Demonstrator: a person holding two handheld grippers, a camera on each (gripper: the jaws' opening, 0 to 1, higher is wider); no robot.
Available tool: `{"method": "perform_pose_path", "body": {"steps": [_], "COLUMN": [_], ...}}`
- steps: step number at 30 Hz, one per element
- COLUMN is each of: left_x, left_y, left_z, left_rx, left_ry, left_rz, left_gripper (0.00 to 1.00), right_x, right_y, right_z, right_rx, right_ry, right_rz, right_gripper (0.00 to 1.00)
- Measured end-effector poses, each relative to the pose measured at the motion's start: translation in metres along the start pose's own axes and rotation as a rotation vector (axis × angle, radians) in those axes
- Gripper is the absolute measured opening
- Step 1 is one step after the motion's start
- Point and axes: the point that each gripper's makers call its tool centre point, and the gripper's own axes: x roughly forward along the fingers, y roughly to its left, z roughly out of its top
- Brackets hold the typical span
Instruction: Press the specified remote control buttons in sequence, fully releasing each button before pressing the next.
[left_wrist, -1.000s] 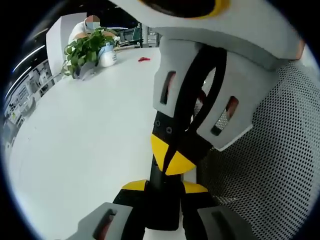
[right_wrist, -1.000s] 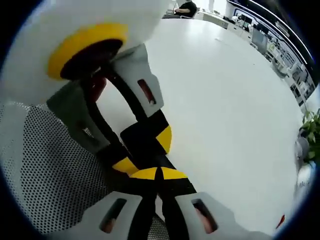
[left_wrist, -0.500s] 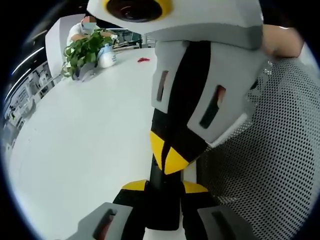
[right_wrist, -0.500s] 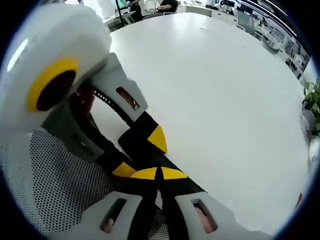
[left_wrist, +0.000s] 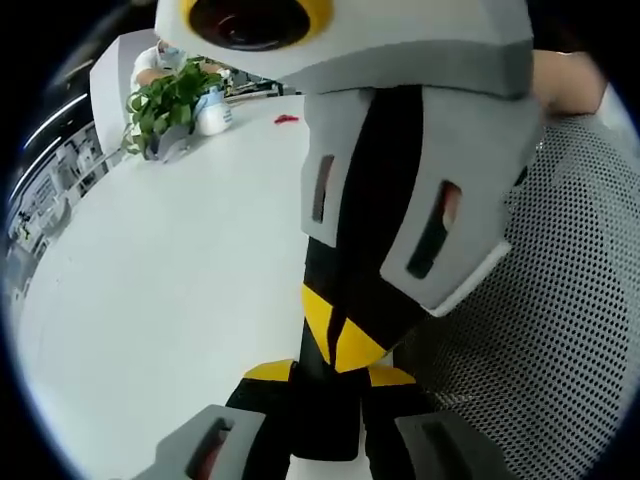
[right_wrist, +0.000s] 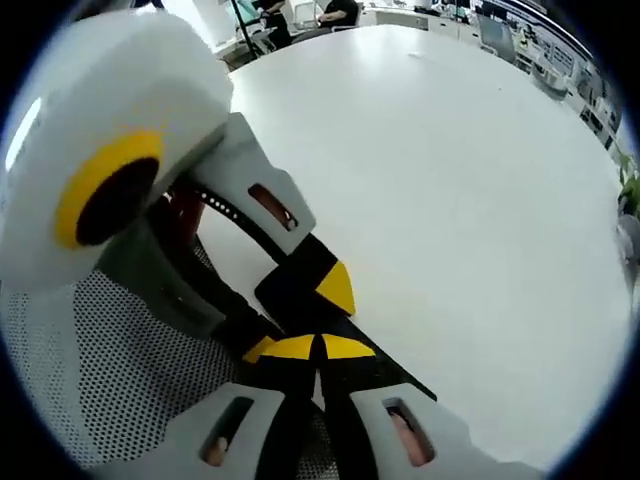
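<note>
My left gripper (left_wrist: 330, 375) is shut on a thin black remote control (left_wrist: 325, 420), which I see edge-on between its yellow-tipped jaws. My right gripper (left_wrist: 338, 335) comes down from the top of the left gripper view, shut, and its yellow tips rest against the remote just above the left jaws. In the right gripper view my right gripper (right_wrist: 320, 348) shows shut at the bottom. Its tips meet the left gripper (right_wrist: 295, 315), which enters from the left with the remote's black edge (right_wrist: 395, 372) running off to the lower right. The buttons are hidden.
A white table (left_wrist: 170, 260) spreads to the left, and a white perforated mesh surface (left_wrist: 560, 330) lies under the grippers. At the far end stand a potted plant (left_wrist: 170, 100), a white bottle (left_wrist: 213, 112) and a small red thing (left_wrist: 287, 119). A hand (left_wrist: 565, 80) holds the right gripper.
The right gripper has rolled upright and its shut tips have come down a little, closer to the left jaws. The left gripper has kept its hold.
</note>
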Motion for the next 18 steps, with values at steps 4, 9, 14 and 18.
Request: {"method": "perform_pose_path", "body": {"steps": [4, 9, 14, 18], "left_x": [-0.0001, -0.0002, 0.0003, 0.0003], "left_y": [-0.0001, -0.0002, 0.0001, 0.0004], "left_z": [-0.0001, 0.0000, 0.0001, 0.0003], "left_rx": [-0.001, 0.003, 0.005, 0.006], "left_ry": [0.000, 0.003, 0.007, 0.009], "left_rz": [-0.001, -0.002, -0.001, -0.001], "left_gripper": [0.25, 0.25, 0.25, 0.25], "right_x": [0.0017, 0.0019, 0.0028, 0.0023], "right_y": [0.0001, -0.0005, 0.0003, -0.0007], "right_z": [0.0038, 0.0035, 0.0033, 0.0042], "right_rx": [0.000, 0.034, -0.002, 0.023], "right_ry": [-0.020, -0.035, -0.063, -0.073], "right_rz": [0.005, 0.011, 0.001, 0.009], "right_gripper": [0.00, 0.00, 0.00, 0.00]}}
